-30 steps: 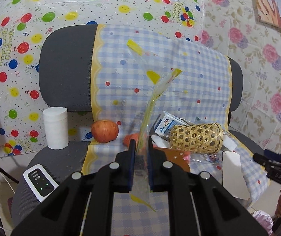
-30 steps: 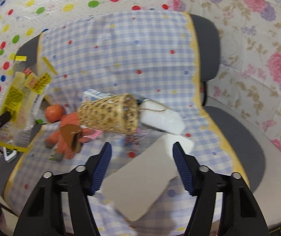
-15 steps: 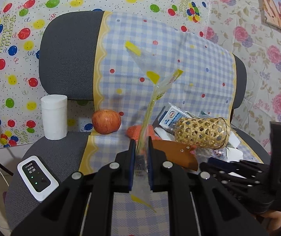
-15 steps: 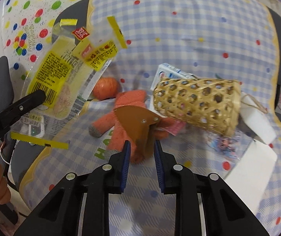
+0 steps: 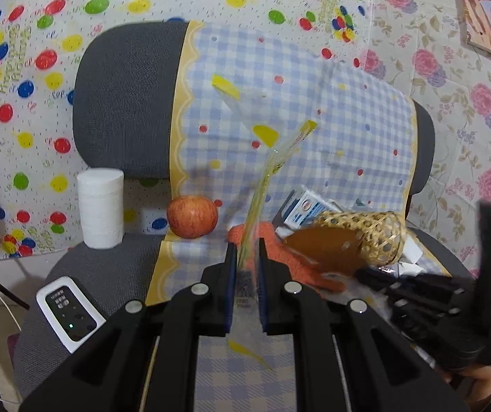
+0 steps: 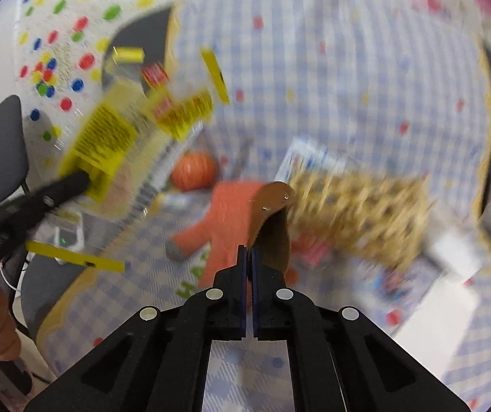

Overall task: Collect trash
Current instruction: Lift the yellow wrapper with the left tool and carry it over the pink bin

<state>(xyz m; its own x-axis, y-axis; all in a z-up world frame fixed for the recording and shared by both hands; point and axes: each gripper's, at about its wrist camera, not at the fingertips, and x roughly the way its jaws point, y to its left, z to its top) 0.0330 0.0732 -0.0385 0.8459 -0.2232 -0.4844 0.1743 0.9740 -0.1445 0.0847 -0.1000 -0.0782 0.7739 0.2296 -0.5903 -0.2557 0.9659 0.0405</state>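
Wrapper (image 5: 272, 164) of clear plastic with yellow printed bands stands up from the left hand-held gripper (image 5: 244, 257), whose jaws are clamped on its lower edge; in the right wrist view the same wrapper (image 6: 114, 130) hangs over the left side of the chair, its yellow label facing the camera, with nothing visible inside it. The right hand-held gripper (image 6: 248, 252) has its jaws pressed together on a thin brown leather-like piece (image 6: 272, 213) with small rivets, which rises curved above the jaws. Behind that piece a woven bamboo basket (image 6: 358, 219) lies on its side on the checked cloth (image 6: 348, 86) that covers the office chair (image 5: 125, 96); what it holds cannot be made out in the blur. In the left wrist view the basket's (image 5: 372, 237) open mouth faces right and down. A small blue and white carton (image 5: 305, 206) lies just behind the basket, and an orange plush toy (image 6: 224, 216) lies under the brown piece. An apple (image 5: 192, 216) rests at the chair's back, a white lidded cylinder (image 5: 100, 207) stands left of it, and a white pocket device (image 5: 70, 312) lies on the bare grey seat.
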